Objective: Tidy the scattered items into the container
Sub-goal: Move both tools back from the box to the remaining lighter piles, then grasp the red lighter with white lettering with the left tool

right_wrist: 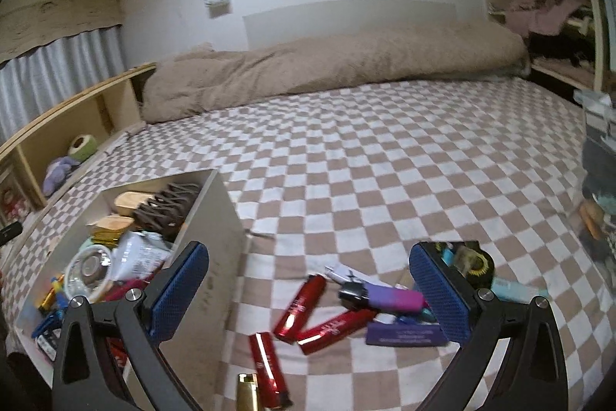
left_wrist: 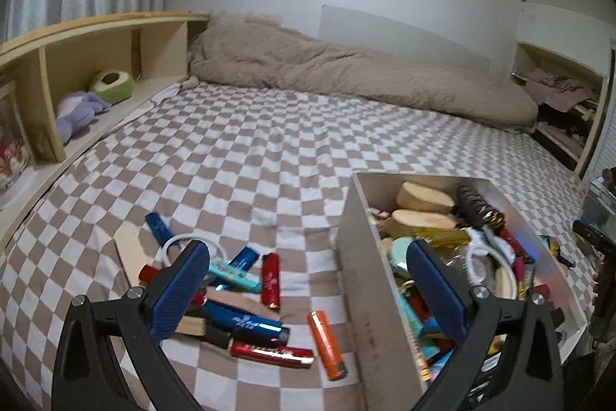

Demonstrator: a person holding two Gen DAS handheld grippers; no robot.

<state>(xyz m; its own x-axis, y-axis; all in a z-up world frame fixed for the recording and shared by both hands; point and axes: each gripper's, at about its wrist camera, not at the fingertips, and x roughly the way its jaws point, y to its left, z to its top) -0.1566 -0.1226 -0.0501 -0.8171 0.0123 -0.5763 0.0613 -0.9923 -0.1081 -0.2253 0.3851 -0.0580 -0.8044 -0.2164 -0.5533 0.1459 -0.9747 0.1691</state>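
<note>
Both grippers hover above the checkered bedspread, jaws spread wide, nothing between the pads. Left gripper straddles the left wall of the container; right gripper sits over the pile on the container's other side.

Container: open white box resting on the bed, already well filled with wooden blocks, a dark spiral hair clip, white rings and small tubes.

Still outside, left of the box: blue tubes, red tubes, an orange tube, a teal tube, a white ring partly behind the left finger, and a flat pale card.

Still outside, right of the box: three red tubes, a purple-pink item with a black cap, a purple flat packet, a gold cap at the frame edge. More items lie behind the right finger; I cannot identify them, the view is blocked.

Step in hand, by my reading: between picks, task roughly half done.

Next move calls for lowering one gripper over a single tube, jaws aligned across its short axis; the orange tube lies apart from the heap and looks the easiest take. Overlapping tubes risk a double grab.
</note>
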